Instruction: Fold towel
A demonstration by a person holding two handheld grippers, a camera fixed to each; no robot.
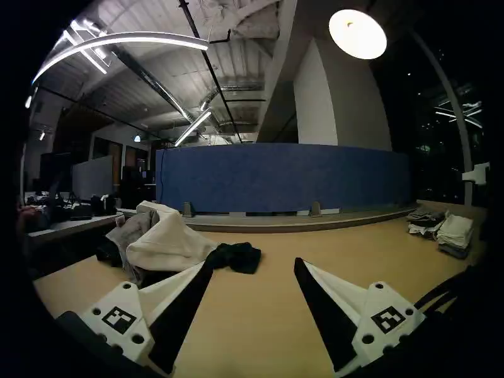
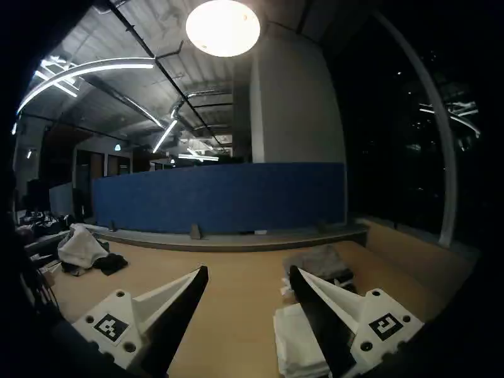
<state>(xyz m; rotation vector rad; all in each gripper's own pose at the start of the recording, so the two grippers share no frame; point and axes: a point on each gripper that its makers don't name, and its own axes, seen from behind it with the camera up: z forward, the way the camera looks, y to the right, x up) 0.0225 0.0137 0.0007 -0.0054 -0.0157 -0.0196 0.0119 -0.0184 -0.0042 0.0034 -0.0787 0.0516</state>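
Two grippers hover above the pale wooden tabletop [image 1: 264, 321], each spread wide and holding nothing. In the left gripper view, the left gripper [image 1: 252, 264] points toward a loose heap of unfolded laundry at the far left. A crumpled cream towel [image 1: 165, 242] lies on top, a rumpled grey towel [image 1: 129, 232] shows at its left, and a small dark bunched cloth [image 1: 238, 257] lies against the cream one's right edge, just past the left fingertip. Well apart, at the right end, sit folded white and grey towel stacks [image 1: 455, 232]. In the right gripper view, the right gripper [image 2: 247, 271] stands over that end. A stack of folded white towels [image 2: 296, 343] lies partly hidden behind its right finger, with a folded grey towel [image 2: 318, 259] just beyond. A long blue fabric partition [image 1: 277, 176] runs along the tabletop's back edge, and a round glowing lamp [image 1: 357, 33] hangs overhead.
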